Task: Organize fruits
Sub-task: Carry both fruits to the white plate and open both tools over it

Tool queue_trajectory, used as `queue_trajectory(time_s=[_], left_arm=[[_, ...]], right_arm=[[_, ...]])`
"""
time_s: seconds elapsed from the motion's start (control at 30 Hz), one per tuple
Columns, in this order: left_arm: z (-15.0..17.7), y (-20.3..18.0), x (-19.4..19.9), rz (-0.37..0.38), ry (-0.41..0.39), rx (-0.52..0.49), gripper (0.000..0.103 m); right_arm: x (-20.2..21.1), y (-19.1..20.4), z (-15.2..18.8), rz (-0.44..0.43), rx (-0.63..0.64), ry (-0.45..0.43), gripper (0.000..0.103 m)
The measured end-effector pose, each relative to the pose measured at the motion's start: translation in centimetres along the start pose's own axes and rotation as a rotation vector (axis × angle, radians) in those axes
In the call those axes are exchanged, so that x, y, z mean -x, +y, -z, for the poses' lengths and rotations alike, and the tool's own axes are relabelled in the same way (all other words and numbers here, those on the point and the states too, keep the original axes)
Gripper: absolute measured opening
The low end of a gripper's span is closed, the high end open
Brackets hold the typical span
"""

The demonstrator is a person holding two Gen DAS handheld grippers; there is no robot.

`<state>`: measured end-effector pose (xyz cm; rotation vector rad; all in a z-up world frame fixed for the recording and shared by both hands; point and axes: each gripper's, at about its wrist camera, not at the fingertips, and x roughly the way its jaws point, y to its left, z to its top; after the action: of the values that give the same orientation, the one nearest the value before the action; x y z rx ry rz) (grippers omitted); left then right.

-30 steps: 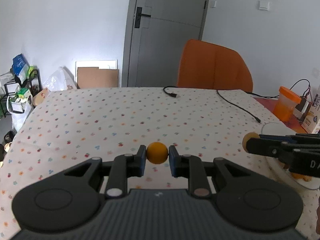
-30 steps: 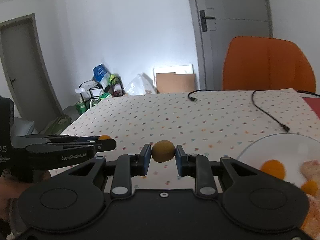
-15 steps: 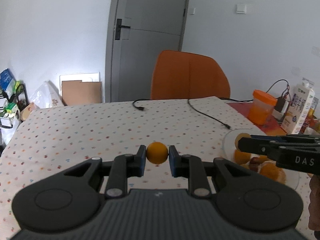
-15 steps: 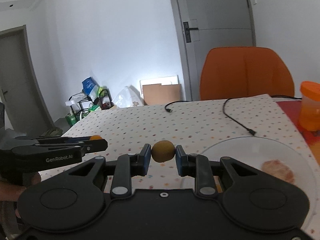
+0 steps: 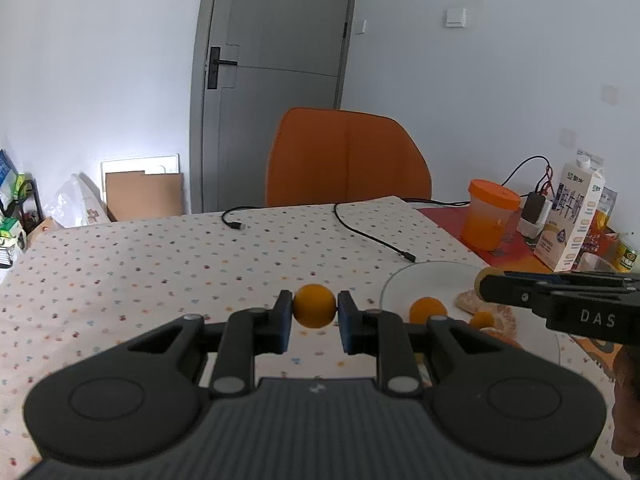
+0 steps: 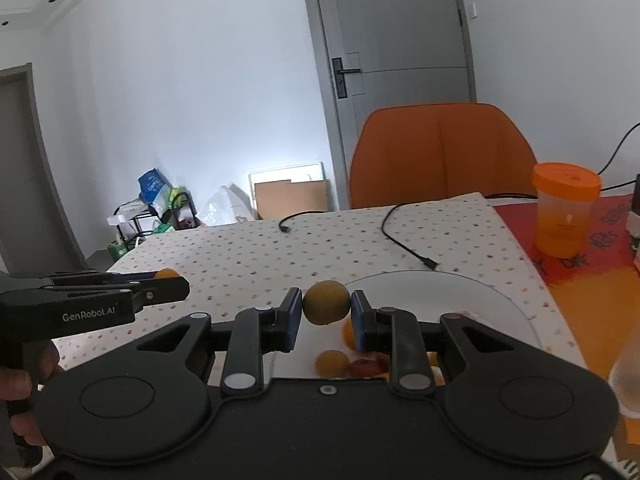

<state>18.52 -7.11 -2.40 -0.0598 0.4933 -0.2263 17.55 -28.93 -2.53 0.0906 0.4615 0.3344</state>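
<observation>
The left gripper [image 5: 315, 311] is clamped on a small orange fruit [image 5: 315, 311], which sits between its two blue finger pads [image 5: 283, 322]. This gripper is held above the dotted tablecloth [image 5: 160, 264], just left of the white plate [image 5: 430, 276].

The right gripper [image 6: 327, 309] is clamped on a brownish-yellow round fruit [image 6: 327, 303], pinched between its pads [image 6: 293, 320]. In the right wrist view this fruit is held over the near left part of the plate [image 6: 440, 288]. From the left wrist view, the right gripper appears from the side at the right edge, above the plate, with the tip of its fruit showing at the finger ends.

The plate rests on the tablecloth and holds several pieces:
- a round orange fruit [image 5: 427, 309] in its left part;
- a smaller orange piece [image 5: 482, 319] beside it;
- a pale, rough-textured item [image 5: 468, 300], possibly a peeled fruit; the view is too blurred to identify it.

In the right wrist view, a yellow-orange fruit [image 6: 331, 363] and a reddish piece [image 6: 362, 368] lie on the plate just beyond the gripper body.

A black cable [image 5: 372, 236] runs across the tablecloth beyond the plate. An orange lidded container [image 5: 490, 216] stands to the right on a red mat [image 6: 600, 240]. A milk carton [image 5: 572, 224] stands near it. An orange chair [image 5: 346, 160] stands at the far table edge.
</observation>
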Motion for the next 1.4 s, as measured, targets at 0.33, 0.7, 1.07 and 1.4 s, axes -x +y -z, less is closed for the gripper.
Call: queue_trajectory(time_s=[0.33,0.7,1.07,1.4], left_arm=[[0.0,-2.5,-1.2,0.05,0.008,-0.039,0.022],[0.6,-5.4,-3.6,0.095,0.051,-0.081,0.022],[1.0,-6.8,-4.4,0.119,0.084,-0.117,0.022],[1.1,-7.1,-3.7,0.145,0.094,-0.134,0.026]], right_arm=[[-0.1,-2.7,0.8,0.054,-0.042,-0.003,0.025],[-0.9,-5.7,1.4,0.096,-0.079,0.006,0.025],[-0.8,-7.2,1.7,0.047,-0.127,-0.002,0.032],[0.8,-6.8,1.6,0.052,-0.122,0.014,0.038]])
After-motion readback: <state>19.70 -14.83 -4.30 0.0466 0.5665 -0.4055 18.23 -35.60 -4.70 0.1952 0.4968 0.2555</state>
